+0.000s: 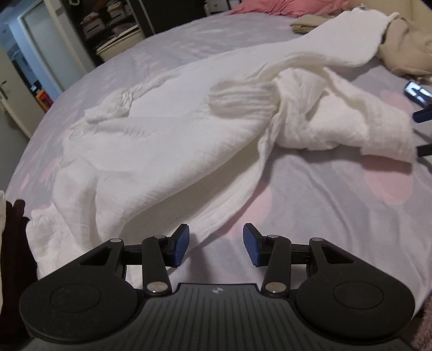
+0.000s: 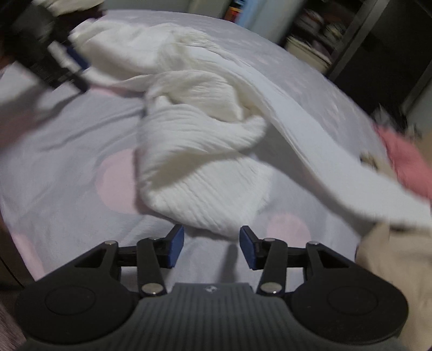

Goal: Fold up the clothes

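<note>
A white crinkled garment [image 1: 151, 145] lies spread and partly bunched on the bed, with one sleeve heaped at the right. My left gripper [image 1: 216, 244] is open just above the garment's near hem, with nothing between its blue pads. In the right wrist view the same white garment [image 2: 205, 151] shows its bunched sleeve just ahead of my right gripper [image 2: 212, 247], which is open and empty. The left gripper [image 2: 54, 64] appears blurred at the top left of that view. The right gripper's tips [image 1: 422, 113] peek in at the right edge of the left wrist view.
The bed sheet [image 1: 337, 216] is lilac with pink spots. A beige garment [image 1: 405, 51] and a pink one [image 1: 283, 6] lie at the far end of the bed. Dark shelves with stacked items [image 1: 113, 29] stand beyond the bed, beside a doorway [image 1: 40, 48].
</note>
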Available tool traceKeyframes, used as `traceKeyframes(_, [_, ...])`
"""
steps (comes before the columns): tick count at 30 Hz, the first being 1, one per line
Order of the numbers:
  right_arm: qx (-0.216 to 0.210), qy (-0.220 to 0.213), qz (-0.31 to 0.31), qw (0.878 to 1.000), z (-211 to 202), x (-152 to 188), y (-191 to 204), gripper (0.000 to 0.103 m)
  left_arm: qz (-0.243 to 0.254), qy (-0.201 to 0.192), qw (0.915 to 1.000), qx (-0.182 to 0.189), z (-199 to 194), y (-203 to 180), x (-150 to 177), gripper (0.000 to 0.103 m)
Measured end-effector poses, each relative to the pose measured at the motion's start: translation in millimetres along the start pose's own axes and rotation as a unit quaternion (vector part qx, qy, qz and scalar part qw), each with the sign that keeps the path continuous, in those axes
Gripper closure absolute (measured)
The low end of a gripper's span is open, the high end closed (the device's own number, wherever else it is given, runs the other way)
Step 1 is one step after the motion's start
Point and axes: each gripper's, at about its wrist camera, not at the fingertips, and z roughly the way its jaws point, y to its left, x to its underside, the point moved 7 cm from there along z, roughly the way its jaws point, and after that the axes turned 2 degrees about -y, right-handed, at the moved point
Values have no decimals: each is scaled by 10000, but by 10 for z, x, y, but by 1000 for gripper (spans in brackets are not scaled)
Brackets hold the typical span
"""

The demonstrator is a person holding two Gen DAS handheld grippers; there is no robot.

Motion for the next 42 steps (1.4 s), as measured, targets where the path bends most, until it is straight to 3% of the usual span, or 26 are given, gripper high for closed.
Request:
traceKeyframes(5, [42,-132,-640,9979,100,-68,139,62,26,-47,9999,-106,98,14,-74,63])
traceKeyframes(7, [0,-154,-710,9974,131,-96,146,89,-28,-34,10000,-85,138,23,-118,75])
traceKeyframes(8, [-20,-165,-745,9971,147,-110,149,92,-58,-22,10000,-68,161,26,-139,77])
traceKeyframes(10, [39,-171,-654,9977,138,-133,116,96,-90,-17,10000,-36,187,21,-176,92])
traceKeyframes(12, [66,-200,-489,9986,87,-158,63,96,-84,-35,10000,-36,181,17,-205,100])
traceKeyframes(19, [363,-360,102,9986,-282,-282,-297,97,-272,-281,9992,-108,-106,121,-314,102])
traceKeyframes(25, [982,-314,749,9918,-607,-350,-1077,98,-634,-742,9949,-248,-547,355,-448,102])
traceKeyframes(32, [1887,-75,1095,9759,-1040,-198,-2013,98,-991,-1105,9884,-336,-912,590,-506,102])
traceKeyframes(35, [2131,208,1294,9682,-1135,-31,-2364,98,-945,-1141,9888,-170,-986,542,-490,102])
traceKeyframes(42, [2327,1018,1735,9515,-1039,409,-2835,98,-176,-1189,9913,535,-1084,-39,-451,102])
